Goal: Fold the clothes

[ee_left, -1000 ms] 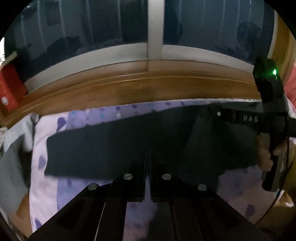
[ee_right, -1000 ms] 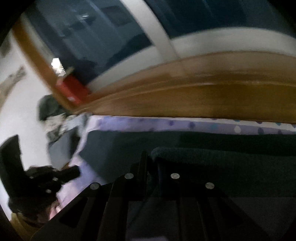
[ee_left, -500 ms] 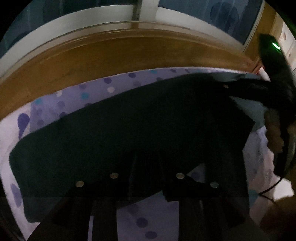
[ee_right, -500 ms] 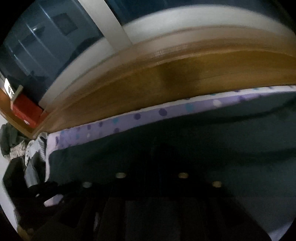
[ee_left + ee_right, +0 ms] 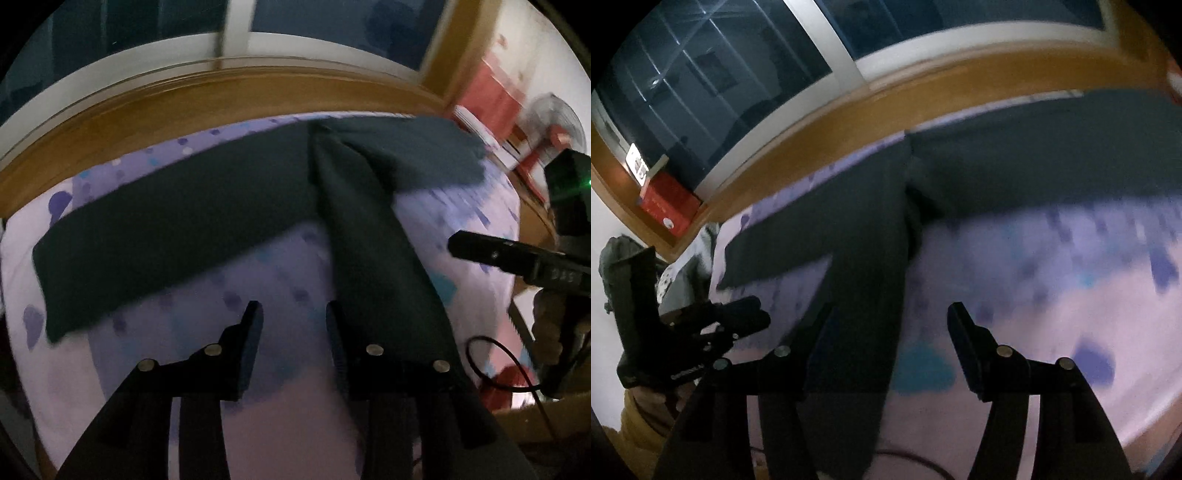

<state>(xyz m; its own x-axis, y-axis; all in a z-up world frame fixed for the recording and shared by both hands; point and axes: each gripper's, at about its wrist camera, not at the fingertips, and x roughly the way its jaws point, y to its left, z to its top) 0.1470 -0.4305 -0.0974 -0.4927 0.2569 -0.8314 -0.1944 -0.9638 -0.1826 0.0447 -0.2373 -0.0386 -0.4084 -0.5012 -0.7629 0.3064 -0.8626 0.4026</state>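
Compared with a second ago, the dark trousers (image 5: pixel 177 229) are let go and spread in a V on the dotted bedsheet (image 5: pixel 280 266), one leg trailing toward the cameras. Left gripper (image 5: pixel 293 314) and right gripper (image 5: pixel 890 314) are both opening, nothing pinched. Looks like the lay-out step is done; next, a leg probably gets regrasped and folded over.

Both cameras ride on the tools and look steeply down along their fingers across the bed (image 5: pixel 280 417) toward the far wooden sill (image 5: pixel 221 99) and window (image 5: pixel 713 92). The left view sits close over the bed's left half, the right view beside it. Both share the dark trousers (image 5: pixel 177 229) (image 5: pixel 864 258), and each catches the other tool at its edge.
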